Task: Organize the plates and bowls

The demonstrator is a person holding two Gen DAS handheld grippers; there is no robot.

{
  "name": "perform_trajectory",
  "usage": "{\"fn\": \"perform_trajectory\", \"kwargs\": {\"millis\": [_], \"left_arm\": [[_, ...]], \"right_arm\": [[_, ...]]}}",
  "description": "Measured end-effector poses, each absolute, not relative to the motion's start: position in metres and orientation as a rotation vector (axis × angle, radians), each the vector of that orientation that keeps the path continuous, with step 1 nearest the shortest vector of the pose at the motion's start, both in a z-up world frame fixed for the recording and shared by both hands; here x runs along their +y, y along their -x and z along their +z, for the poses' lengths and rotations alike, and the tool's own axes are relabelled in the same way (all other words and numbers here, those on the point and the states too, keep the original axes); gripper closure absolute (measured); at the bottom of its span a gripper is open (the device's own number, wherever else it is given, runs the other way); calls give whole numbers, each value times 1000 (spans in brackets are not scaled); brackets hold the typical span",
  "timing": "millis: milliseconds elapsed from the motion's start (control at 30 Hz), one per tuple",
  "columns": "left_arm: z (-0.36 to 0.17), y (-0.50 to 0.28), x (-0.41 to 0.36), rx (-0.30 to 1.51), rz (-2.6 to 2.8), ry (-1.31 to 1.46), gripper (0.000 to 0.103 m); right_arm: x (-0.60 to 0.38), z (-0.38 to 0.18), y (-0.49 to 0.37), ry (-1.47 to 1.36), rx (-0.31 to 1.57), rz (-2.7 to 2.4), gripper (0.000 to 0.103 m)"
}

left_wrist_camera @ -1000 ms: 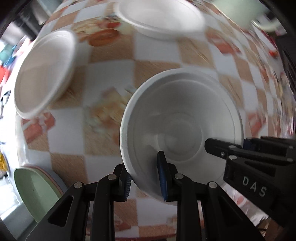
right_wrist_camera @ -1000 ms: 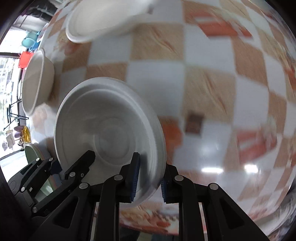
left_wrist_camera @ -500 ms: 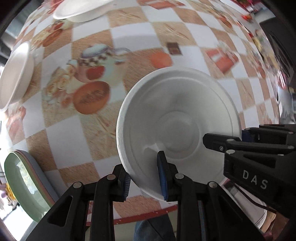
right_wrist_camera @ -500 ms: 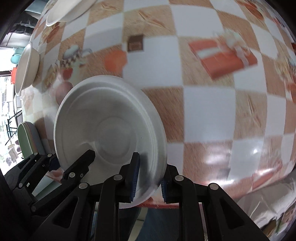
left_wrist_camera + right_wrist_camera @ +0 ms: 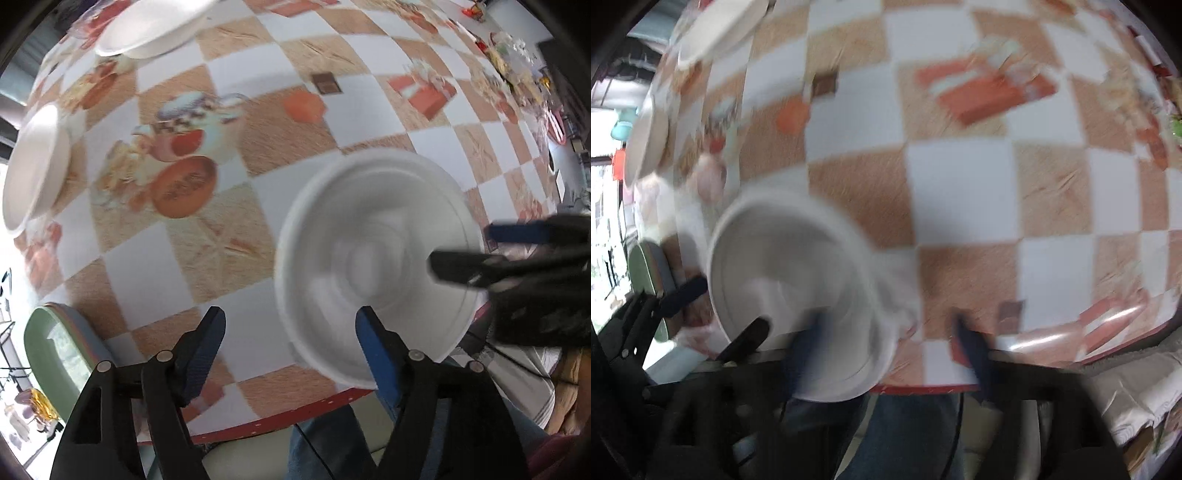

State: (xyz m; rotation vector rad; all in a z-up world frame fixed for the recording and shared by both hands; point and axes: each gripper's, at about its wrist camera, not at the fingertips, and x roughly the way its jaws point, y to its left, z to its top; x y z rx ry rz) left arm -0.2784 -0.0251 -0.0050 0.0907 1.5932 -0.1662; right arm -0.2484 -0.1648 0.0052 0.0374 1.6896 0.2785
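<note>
Both grippers have just been opening, and the white bowl that lay between their jaws is let go: the left gripper stands spread, one pad clear of the rim and the other over the bowl's near wall without visibly pressing, and the right gripper is likewise wide, its blurred fingers straddling the same bowl at the table's near edge. The step in hand looks like the release of a bowl set down on the checked tablecloth; to do it well, I would lift both tools straight up so no pad drags the rim, since the bowl sits close to the red table border and part of it seems to overhang, so a nudge could tip it off. Whether it rests flat cannot be told through the blur. Around it, another white bowl stands well apart at the left, a white plate lies at the far side, and a green chair back stands beyond the near left edge; nothing blocks a straight lift
</note>
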Motion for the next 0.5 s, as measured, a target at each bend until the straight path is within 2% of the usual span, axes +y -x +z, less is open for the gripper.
{"fn": "perform_trajectory", "kwargs": {"millis": [500], "left_arm": [[61,232,58,1471,40,19,25]], "right_arm": [[-183,60,122,-3,1554,216,16]]}}
